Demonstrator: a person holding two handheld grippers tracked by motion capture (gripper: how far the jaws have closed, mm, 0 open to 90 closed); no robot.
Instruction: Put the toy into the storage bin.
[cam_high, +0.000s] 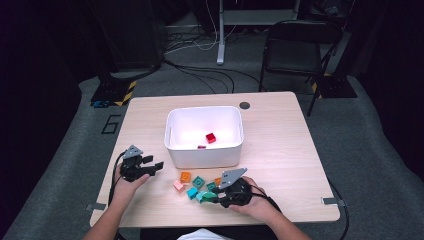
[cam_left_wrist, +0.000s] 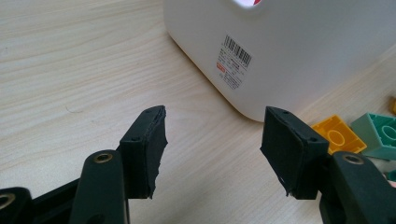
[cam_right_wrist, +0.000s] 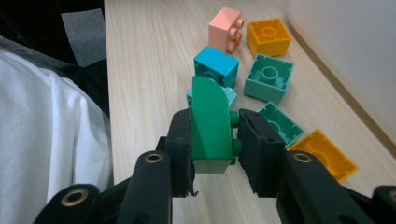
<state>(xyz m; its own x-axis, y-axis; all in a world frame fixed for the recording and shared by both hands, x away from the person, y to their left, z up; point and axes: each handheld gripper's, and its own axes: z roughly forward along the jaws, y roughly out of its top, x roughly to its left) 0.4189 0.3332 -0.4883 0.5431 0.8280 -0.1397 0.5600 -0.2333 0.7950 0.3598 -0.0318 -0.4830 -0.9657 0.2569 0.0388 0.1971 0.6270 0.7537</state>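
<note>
Right gripper clenches a green brick; left gripper gapes wide, grasping nothing, above the table.

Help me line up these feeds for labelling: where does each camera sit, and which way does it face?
High view: above the person's side, looking forward and down on the table; forearms and both hands show.
Left gripper view: rides the left gripper, facing the bin; its open jaws show.
Right gripper view: rides the right gripper, shut on a green brick; a white shirt shows.
Both gripper views share the bin and the orange brick.
</note>
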